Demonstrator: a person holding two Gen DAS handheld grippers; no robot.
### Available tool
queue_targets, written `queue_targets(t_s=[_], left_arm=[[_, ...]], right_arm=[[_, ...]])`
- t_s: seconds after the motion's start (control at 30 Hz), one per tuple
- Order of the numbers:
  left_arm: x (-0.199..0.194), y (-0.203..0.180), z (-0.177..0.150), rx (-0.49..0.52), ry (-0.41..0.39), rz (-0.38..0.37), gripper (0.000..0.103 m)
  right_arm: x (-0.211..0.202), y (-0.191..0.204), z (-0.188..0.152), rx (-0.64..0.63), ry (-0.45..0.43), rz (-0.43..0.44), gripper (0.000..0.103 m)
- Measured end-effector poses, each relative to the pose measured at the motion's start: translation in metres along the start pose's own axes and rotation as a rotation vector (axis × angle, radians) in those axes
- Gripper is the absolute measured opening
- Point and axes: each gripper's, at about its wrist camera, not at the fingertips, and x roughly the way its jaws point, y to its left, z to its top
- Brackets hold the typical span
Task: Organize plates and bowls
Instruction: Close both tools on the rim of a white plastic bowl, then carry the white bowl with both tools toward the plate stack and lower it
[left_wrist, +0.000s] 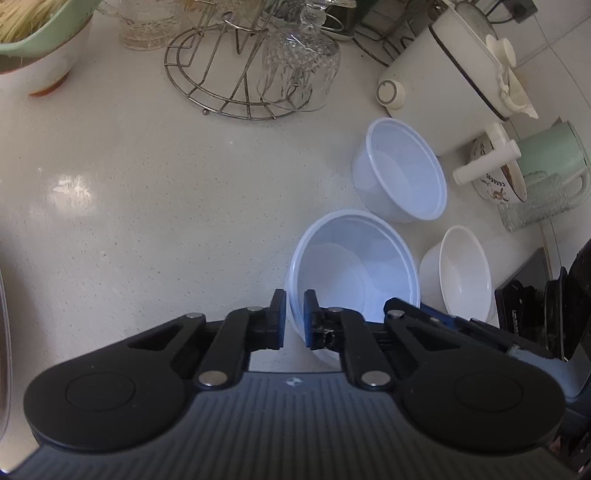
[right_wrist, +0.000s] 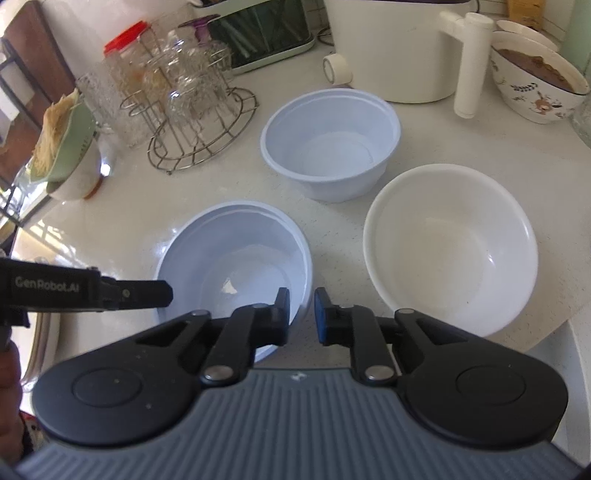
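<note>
i count 3 bowls on the pale counter (right_wrist: 229, 177). in my right wrist view, the near plastic bowl (right_wrist: 236, 258) sits at centre, the far plastic bowl (right_wrist: 332, 144) at 1 o'clock from it, the white ceramic bowl (right_wrist: 450, 247) at 3 o'clock. my left gripper (left_wrist: 294, 319) pinches the near plastic bowl's (left_wrist: 354, 269) rim – one pad inside, one outside. my right gripper (right_wrist: 302, 315) grips the same bowl's rim at its 5 o'clock side. i see the left gripper (right_wrist: 162, 293) at that bowl's 8 o'clock edge. the wire glass rack (right_wrist: 199, 125) stands at 11 o'clock.
</note>
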Motion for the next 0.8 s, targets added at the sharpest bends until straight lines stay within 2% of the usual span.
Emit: queue_targets(t_s=[0.2, 0.4, 0.8], left_arm=[[0.005, 0.008, -0.004, -0.064, 0.021, -0.019, 0.012], [-0.002, 0.014, -0.013, -0.094, 0.011, 0.006, 0.012], [-0.046, 0.050, -0.022, -0.201, -0.076, 0.088, 0.012]], right_arm=[[0.002, 0.002, 0.000, -0.028, 0.027, 0.032, 0.017], [0.000, 0.008, 0.003, -0.048, 0.028, 0.067, 0.017], [0.005, 0.056, 0.017, -0.184, 0.037, 0.185, 0.017]])
